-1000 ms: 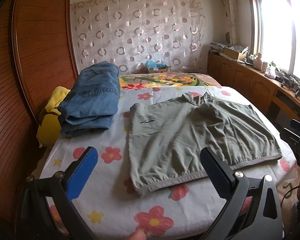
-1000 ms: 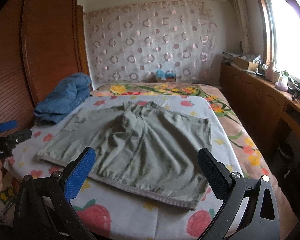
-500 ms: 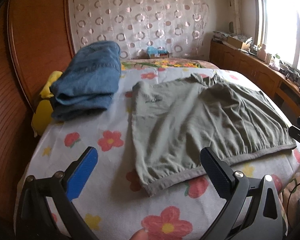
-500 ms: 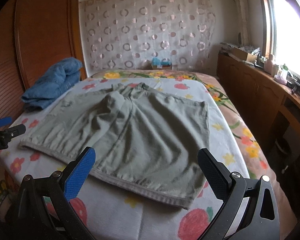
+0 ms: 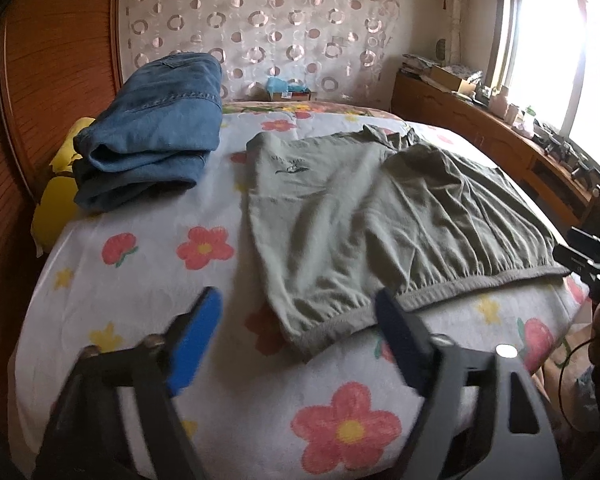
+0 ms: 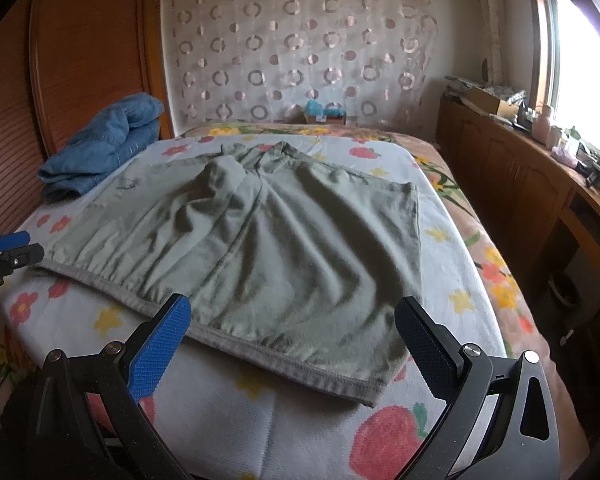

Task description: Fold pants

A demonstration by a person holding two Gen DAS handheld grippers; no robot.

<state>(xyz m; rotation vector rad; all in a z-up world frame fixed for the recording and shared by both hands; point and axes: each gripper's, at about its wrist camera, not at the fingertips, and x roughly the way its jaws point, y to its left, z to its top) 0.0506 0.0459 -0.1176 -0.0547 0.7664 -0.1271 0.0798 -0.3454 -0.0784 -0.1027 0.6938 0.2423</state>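
Note:
Grey-green shorts lie spread flat on the flowered bedsheet, waistband toward me; they also show in the right wrist view. My left gripper is open and empty, just above the near left waistband corner. My right gripper is open and empty, just above the waistband near its right corner. The right gripper shows at the right edge of the left wrist view. The left gripper shows at the left edge of the right wrist view.
Folded blue jeans sit on a yellow pillow at the far left of the bed, next to the wooden headboard. A wooden cabinet with clutter runs along the right wall under the window.
Both grippers have moved forward and down toward the shorts' waistband. The left gripper's jaws look a little narrower than before.

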